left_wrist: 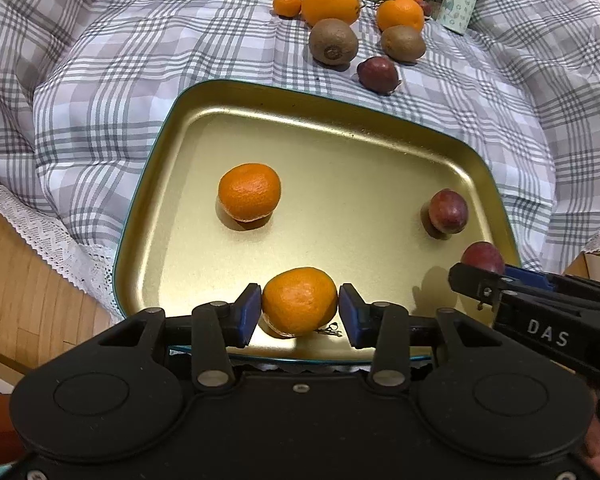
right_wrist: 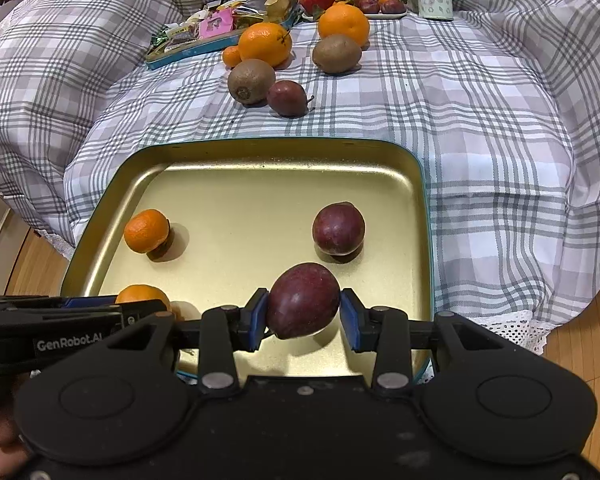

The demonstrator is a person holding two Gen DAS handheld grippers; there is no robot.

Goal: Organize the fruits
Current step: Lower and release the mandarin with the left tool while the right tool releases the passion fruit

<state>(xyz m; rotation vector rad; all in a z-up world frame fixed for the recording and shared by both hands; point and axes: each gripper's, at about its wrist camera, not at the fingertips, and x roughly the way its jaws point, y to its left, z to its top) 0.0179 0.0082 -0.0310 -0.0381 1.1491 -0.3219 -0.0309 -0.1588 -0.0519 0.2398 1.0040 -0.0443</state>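
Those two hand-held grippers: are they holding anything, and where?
Left hand-held gripper pinches a mandarin by its sides; right hand-held gripper pinches a dark red passion fruit by its sides.

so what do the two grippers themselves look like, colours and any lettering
Both are matte black plastic. The left gripper and right gripper each have two blue pads on black link arms with silver pivot pins, above a wide body with two round raised discs. Seen from the side, the right one reads "DAS" in white and the left reads "GenRobot.AI". No cables show.
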